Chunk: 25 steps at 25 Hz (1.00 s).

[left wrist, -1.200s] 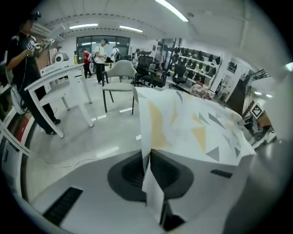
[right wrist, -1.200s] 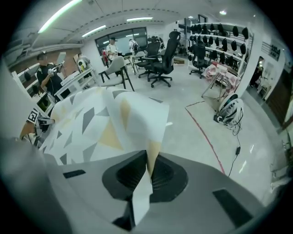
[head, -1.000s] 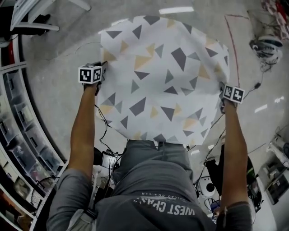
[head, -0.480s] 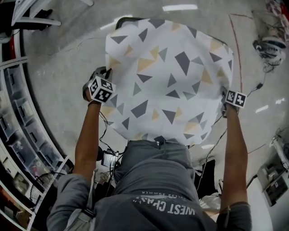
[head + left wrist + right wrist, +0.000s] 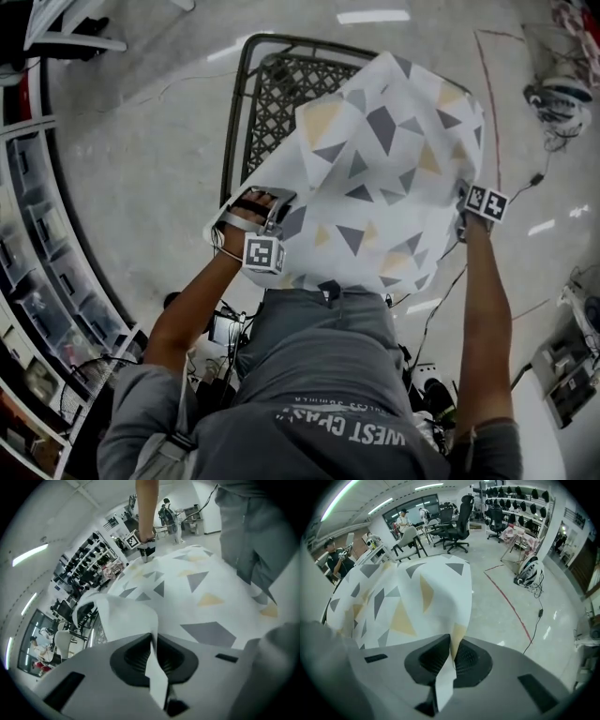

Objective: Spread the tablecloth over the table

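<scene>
The tablecloth (image 5: 394,178), white with grey and yellow triangles, hangs between my two grippers over a black mesh-topped table (image 5: 272,94). The table's left half is bare. My left gripper (image 5: 277,208) is close to my body at the cloth's near-left corner. In the left gripper view the pads (image 5: 140,656) pinch a fold of cloth (image 5: 197,597), and the jaws are opening. My right gripper (image 5: 461,204) grips the cloth's right edge. In the right gripper view, my right gripper (image 5: 452,645) is shut on the tablecloth's hem (image 5: 408,597).
Storage shelves (image 5: 37,262) curve along the left. Cables and a helmet (image 5: 555,98) lie on the floor at the right, beside a red tape line (image 5: 487,103). Office chairs (image 5: 461,513) and people (image 5: 335,557) stand behind the table.
My left gripper has swung from the cloth's left edge rightwards and in towards my body, rolling over. The cloth came with it and uncovered the mesh table top. The right gripper stayed put.
</scene>
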{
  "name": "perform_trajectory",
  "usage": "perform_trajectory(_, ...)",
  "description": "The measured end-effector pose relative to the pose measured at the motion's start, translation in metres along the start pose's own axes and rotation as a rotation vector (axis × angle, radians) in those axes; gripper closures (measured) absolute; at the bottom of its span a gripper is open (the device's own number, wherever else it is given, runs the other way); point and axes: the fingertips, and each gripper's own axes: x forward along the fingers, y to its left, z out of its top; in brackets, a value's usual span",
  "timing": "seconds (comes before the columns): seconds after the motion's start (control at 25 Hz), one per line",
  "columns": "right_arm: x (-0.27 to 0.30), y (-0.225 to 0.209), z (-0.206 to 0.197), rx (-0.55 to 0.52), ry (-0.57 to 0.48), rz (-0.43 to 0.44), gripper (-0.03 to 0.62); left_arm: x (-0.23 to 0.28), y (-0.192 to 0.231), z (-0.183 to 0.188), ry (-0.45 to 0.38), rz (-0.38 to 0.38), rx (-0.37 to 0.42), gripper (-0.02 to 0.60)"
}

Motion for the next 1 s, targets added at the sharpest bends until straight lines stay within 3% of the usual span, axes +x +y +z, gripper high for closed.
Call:
perform_trajectory(0.04, 0.0, 0.0, 0.0, 0.002, -0.001, -0.002, 0.572, 0.001, 0.004, -0.003, -0.008, -0.001, -0.036, 0.566)
perform_trajectory(0.12, 0.0, 0.001, 0.0, 0.005, -0.003, -0.005, 0.571, -0.005, 0.028, -0.021, -0.021, 0.032, -0.194, 0.577)
perform_trajectory(0.36, -0.002, -0.002, 0.0, 0.024, -0.016, -0.037, 0.571, -0.029, 0.126, -0.141, -0.021, 0.198, -0.852, 0.58)
perform_trajectory(0.44, -0.004, -0.003, 0.0, 0.032, -0.032, -0.045, 0.571, -0.021, 0.142, -0.176, -0.033, 0.193, -1.043, 0.577)
perform_trajectory(0.48, -0.006, -0.003, 0.0, 0.036, -0.045, -0.046, 0.572, -0.013, 0.145, -0.187, -0.032, 0.183, -1.1, 0.575)
perform_trajectory(0.8, -0.012, -0.003, 0.004, 0.008, -0.054, -0.045, 0.571, 0.034, 0.135, -0.225, -0.008, 0.077, -1.313, 0.565)
perform_trajectory(1.0, -0.011, 0.0, 0.016, -0.013, -0.075, -0.051, 0.57, 0.036, 0.143, -0.227, -0.05, 0.06, -1.307, 0.558)
